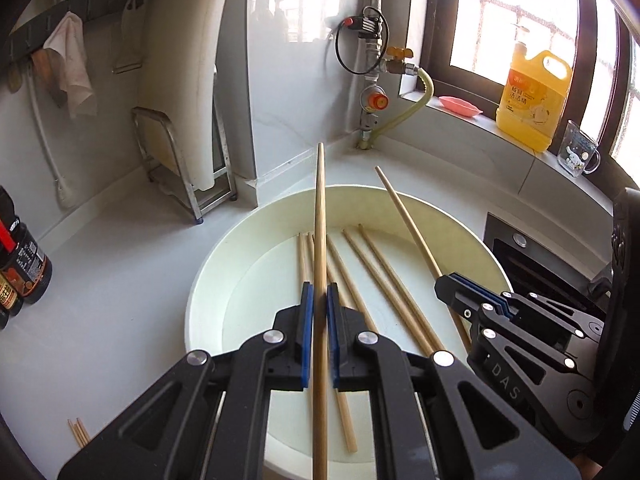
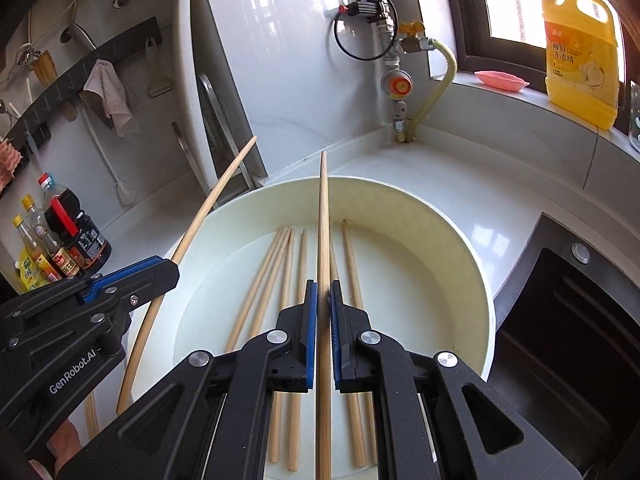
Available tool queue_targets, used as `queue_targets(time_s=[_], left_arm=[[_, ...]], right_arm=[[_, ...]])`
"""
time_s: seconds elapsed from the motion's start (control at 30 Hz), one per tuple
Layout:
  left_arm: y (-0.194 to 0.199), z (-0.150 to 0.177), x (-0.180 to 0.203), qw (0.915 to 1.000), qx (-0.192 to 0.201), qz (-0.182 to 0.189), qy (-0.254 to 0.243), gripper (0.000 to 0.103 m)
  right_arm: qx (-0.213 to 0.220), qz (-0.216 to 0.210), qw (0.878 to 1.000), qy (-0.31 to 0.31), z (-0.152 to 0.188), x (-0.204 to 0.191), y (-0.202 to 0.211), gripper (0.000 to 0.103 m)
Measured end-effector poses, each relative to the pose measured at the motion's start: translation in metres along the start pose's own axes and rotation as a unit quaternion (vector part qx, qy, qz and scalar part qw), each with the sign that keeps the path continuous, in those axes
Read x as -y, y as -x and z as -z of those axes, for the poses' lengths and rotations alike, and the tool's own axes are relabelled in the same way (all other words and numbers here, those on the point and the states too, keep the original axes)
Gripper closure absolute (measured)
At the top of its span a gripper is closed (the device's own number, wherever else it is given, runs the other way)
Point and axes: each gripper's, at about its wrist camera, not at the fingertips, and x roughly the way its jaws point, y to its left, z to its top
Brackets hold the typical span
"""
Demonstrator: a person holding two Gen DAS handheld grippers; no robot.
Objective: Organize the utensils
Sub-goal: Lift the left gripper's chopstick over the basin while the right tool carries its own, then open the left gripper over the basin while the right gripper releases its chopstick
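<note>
My left gripper [image 1: 319, 288] is shut on a wooden chopstick [image 1: 320, 208] that points forward, held above a round cream basin [image 1: 224, 264]. My right gripper [image 2: 323, 286] is shut on a second chopstick [image 2: 323, 208], also above the basin [image 2: 460, 248]. Each gripper shows in the other's view: the right one [image 1: 444, 280] with its chopstick [image 1: 404, 216], the left one [image 2: 170, 266] with its chopstick [image 2: 208, 204]. Several more chopsticks [image 1: 384, 284] lie flat in the basin, also seen in the right wrist view [image 2: 280, 280].
A few chopsticks [image 1: 78, 432] lie on the white counter left of the basin. Sauce bottles [image 2: 68, 232] stand at the far left. A metal rack [image 1: 180, 164] stands at the back. A black stove [image 2: 568, 340] is at the right. A yellow detergent jug [image 1: 532, 100] sits on the windowsill.
</note>
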Motion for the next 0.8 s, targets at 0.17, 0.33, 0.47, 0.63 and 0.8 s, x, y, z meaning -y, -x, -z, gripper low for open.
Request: queue_targets(time_s=[0.17,0.33,0.47,0.63,0.8], left_arm=[[-0.02,0.0,0.009,0.9998,-0.016,-0.003,-0.014,0.095],[-0.031,0.005,0.007,0.9994,-0.033,-0.003,-0.009,0.095],[-0.031,0.004,0.005,0.9994,-0.033,-0.003,-0.005,0.09],[-0.024,0.003,-0.001,0.9996,-0.026,-0.013,0.003,0.079],[-0.012,0.006,-0.008,0.9996,-0.018,-0.02,0.009,0.079]], right_arm=[[-0.005,-0.001,1.0,-0.015,0.0,0.011,-0.01,0.097],[-0.012,-0.005,1.0,-0.019,0.001,0.013,-0.016,0.097],[-0.01,-0.008,1.0,-0.018,0.001,0.012,-0.016,0.085],[-0.001,-0.003,1.0,-0.009,0.0,0.009,-0.01,0.084],[-0.003,-0.008,1.0,-0.004,0.002,0.003,-0.008,0.084]])
